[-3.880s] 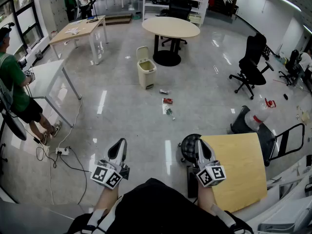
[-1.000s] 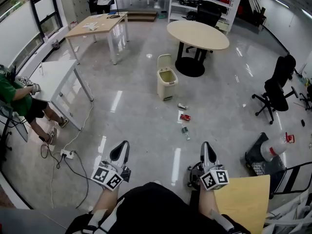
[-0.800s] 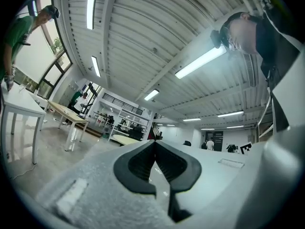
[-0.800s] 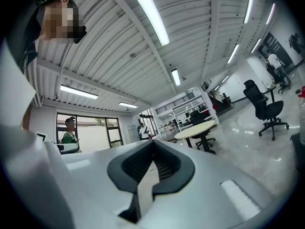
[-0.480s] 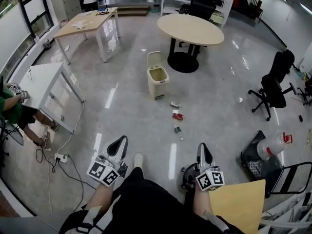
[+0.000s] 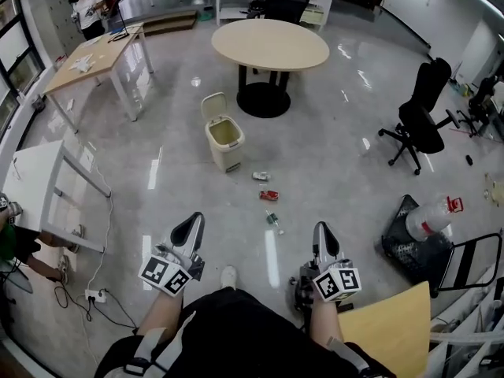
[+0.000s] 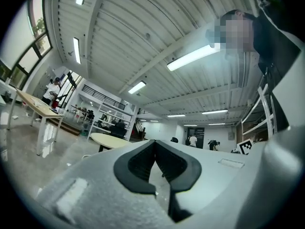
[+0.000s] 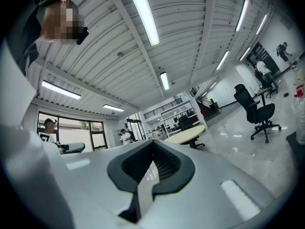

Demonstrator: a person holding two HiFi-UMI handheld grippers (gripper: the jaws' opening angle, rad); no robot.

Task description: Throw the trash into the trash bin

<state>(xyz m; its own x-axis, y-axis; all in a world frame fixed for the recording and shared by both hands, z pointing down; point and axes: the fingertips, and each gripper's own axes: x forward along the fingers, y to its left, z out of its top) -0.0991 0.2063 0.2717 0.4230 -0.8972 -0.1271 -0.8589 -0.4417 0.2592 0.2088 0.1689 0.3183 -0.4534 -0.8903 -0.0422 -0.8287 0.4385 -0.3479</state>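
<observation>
Trash (image 6: 269, 195): lay strewn on floor (image 6: 354, 172), just short of trash bin (image 6: 224, 142); sat at eleven o'clock from right tool (image 6: 321, 231), one o'clock from left tool (image 6: 191, 221), nearer right. Found both closed, empty.

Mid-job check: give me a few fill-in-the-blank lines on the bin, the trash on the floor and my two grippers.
1. The beige plastic trash bin stands with its lid ____.
2. Beside it, ____ small pieces of trash lie on the glossy grey floor.
3. The middle piece is coloured ____.
4. The left gripper and right gripper have their fingers shut, holding ____.

Missing words: open; three; red; nothing.
</observation>
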